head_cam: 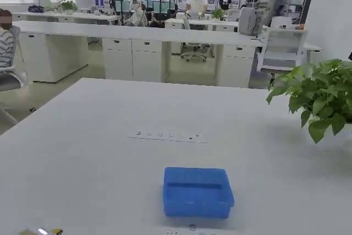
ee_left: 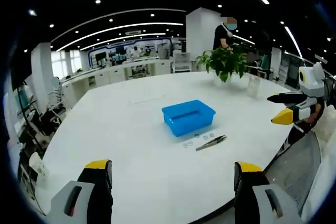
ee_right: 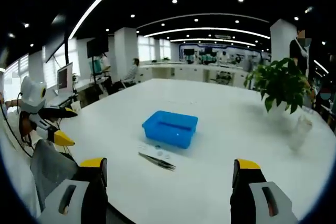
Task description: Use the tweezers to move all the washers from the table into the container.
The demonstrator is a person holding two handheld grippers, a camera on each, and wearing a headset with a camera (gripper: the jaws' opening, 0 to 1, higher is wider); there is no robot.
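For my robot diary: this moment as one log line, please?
left gripper open | right gripper open | tweezers untouched on table | washers beside blue container

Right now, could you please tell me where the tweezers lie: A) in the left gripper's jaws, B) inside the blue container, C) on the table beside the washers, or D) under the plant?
C: the tweezers lie flat on the table beside the washers, outside the container.

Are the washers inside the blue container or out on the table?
Out: the washers lie on the table, between the blue container and the tweezers.
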